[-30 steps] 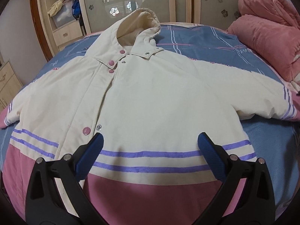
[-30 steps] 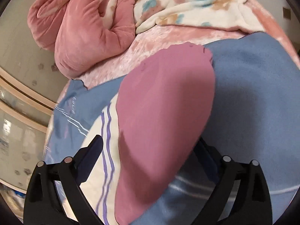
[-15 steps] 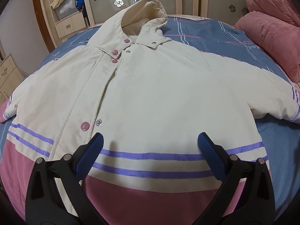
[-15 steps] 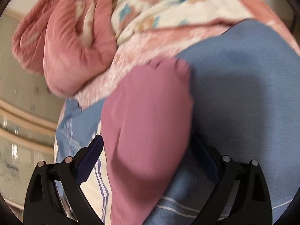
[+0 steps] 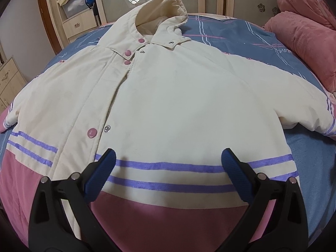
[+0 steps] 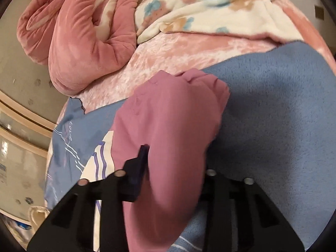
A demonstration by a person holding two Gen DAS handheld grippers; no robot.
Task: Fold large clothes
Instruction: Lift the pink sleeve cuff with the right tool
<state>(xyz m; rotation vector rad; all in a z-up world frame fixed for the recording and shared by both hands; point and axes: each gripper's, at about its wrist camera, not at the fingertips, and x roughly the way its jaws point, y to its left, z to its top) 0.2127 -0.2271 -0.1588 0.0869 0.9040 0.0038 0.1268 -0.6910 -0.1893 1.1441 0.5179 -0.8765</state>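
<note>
The right tool has just been closing, and its jaws now pinch the pink cuff of the jacket's sleeve, which bunches between them at the centre of the right wrist view; only the left finger shows, the other being hidden behind the cloth, so the grip is probably firm but I cannot confirm it on both sides. A second ago the same jaws stood wide around the cuff without pressing it. With the sleeve end caught, the first fold, bringing that sleeve across the body, looks ready to begin.

The left tool hovers with its jaws well apart over the lower middle of the frame, above the striped hem, touching nothing.

The jacket lies face up, spread flat on the bed, hood toward the top of the frame, both sleeves out to the sides.

Count: one jacket, two sleeves, four pink snap buttons visible on the front, two purple stripes across the hem, one rolled pink quilt at upper right, one floral blanket at the top of the right view.
</note>
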